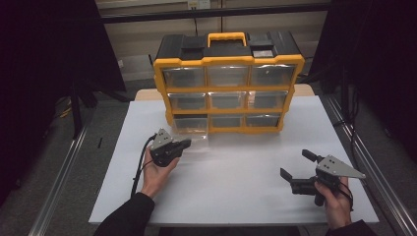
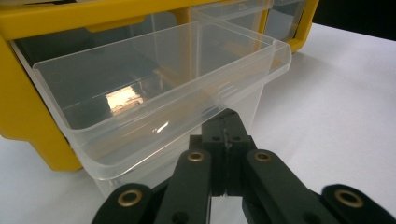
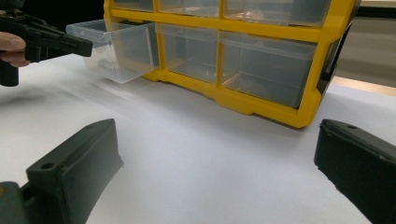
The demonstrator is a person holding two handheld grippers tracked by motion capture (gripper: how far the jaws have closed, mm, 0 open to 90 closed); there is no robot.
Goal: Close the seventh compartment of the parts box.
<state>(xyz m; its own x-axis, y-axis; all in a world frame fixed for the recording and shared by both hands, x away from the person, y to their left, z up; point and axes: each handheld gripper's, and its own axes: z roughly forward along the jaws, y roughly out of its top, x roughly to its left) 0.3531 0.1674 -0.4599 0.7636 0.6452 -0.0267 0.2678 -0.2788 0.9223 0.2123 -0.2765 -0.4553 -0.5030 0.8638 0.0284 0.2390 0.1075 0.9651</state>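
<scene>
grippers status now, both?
Left gripper: shut, jaws closed at the front lip of the pulled-out clear drawer; a pinch on it cannot be told.
Right gripper: open, holding nothing, over the table.

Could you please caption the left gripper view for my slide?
Shut left gripper at the front lip of the pulled-out clear plastic drawer.

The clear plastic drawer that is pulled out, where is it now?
The clear plastic drawer sticks out of the yellow organizer's bottom-left slot, just beyond the shut left gripper.

surface: white table | on it: yellow drawer cabinet, far side
</scene>
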